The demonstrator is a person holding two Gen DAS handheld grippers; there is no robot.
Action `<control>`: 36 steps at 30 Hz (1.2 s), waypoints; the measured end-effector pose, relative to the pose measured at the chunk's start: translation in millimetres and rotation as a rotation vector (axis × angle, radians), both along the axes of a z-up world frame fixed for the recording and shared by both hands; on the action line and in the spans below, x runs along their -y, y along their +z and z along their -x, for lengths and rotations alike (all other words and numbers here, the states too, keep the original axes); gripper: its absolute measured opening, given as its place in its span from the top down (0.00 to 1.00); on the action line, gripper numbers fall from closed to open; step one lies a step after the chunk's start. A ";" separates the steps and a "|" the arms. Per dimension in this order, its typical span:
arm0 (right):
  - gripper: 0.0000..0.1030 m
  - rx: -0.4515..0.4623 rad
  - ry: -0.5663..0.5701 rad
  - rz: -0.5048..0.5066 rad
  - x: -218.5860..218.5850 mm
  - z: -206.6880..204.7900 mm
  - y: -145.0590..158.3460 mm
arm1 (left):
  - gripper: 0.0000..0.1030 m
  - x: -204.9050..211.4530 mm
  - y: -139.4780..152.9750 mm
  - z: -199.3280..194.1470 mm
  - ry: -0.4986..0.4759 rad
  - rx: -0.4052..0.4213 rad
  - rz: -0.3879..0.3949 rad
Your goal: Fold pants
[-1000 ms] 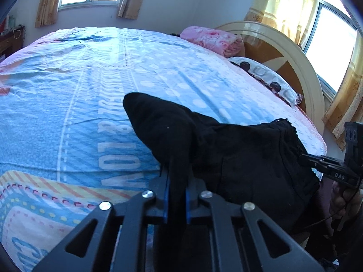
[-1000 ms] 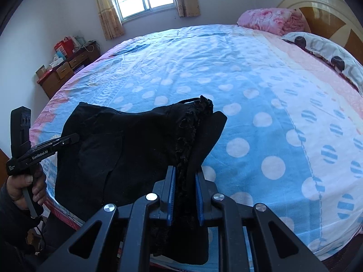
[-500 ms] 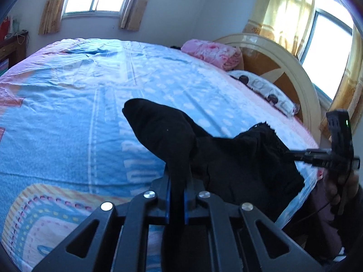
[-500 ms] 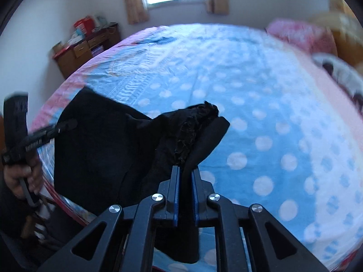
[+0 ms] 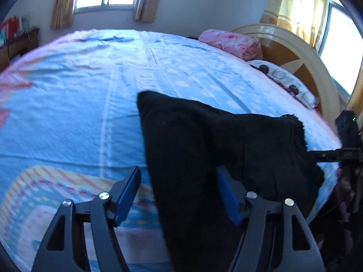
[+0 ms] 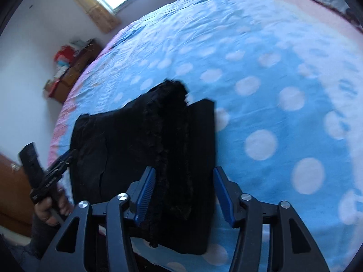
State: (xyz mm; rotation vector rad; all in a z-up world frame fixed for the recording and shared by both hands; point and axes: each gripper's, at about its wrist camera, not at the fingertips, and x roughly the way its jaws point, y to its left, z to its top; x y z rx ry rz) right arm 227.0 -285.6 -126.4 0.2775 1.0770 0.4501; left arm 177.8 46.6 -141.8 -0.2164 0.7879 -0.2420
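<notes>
The black pants (image 5: 226, 149) lie folded on the blue dotted bedsheet (image 5: 90, 86) near the bed's front edge. My left gripper (image 5: 179, 192) is open, its blue pads either side of the pants' left corner, not clamping it. My right gripper (image 6: 183, 192) is open too, its pads straddling the frayed hem end of the pants (image 6: 172, 136). Each gripper shows in the other's view: the right one at the right edge (image 5: 326, 155), the left one at the lower left (image 6: 63, 161), both at the cloth's edges.
A pink folded blanket (image 5: 229, 43) and a dotted pillow (image 5: 283, 81) lie by the rounded wooden headboard (image 5: 301, 52). A wooden dresser with boxes (image 6: 70, 65) stands by the wall. The bed's front edge (image 6: 181, 265) runs just below the pants.
Both grippers were shut on the pants' corners and held them up; now both have opened and the pants lie flatter on the sheet.
</notes>
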 end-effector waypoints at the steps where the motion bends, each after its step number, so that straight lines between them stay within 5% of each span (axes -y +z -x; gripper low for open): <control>1: 0.38 0.005 0.009 -0.008 -1.7 -0.1 -0.7 | 0.32 0.3 -2.1 -1.7 -0.005 -0.003 0.016; 5: 0.30 0.035 0.049 0.022 -18.7 -0.6 -5.4 | 0.32 11.9 -4.0 -7.2 -0.009 0.016 0.020; 6: 0.32 0.051 0.055 0.063 -25.8 1.0 -5.7 | 0.46 16.9 -3.3 -8.0 -0.022 0.016 0.017; 7: 0.36 0.069 0.060 0.114 -33.1 3.3 -4.7 | 0.53 20.7 -1.4 -7.3 -0.039 0.019 0.023; 8: 0.62 0.073 0.070 0.132 -38.7 5.6 -2.9 | 0.68 22.8 1.0 -6.4 -0.048 0.023 0.026; 9: 0.76 0.077 0.067 0.121 -40.7 8.4 0.6 | 0.77 25.1 3.2 -5.5 -0.054 0.027 0.022; 12: 0.84 0.120 0.079 0.149 -43.2 17.7 13.5 | 0.86 19.5 7.8 -3.4 -0.049 0.032 0.050; 19: 0.86 0.226 0.129 0.159 -60.2 22.2 59.6 | 0.90 -5.3 37.6 6.0 -0.033 0.085 0.141; 26: 0.86 0.300 0.287 0.171 -128.7 -23.3 97.5 | 0.90 -71.2 81.5 16.7 0.095 0.174 0.077; 31: 0.86 0.317 0.430 0.155 -209.0 -71.7 101.5 | 0.90 -124.5 78.1 17.6 0.208 0.164 0.024; 36: 0.86 0.266 0.506 0.176 -272.4 -114.1 67.0 | 0.90 -154.7 41.2 11.1 0.295 0.088 -0.010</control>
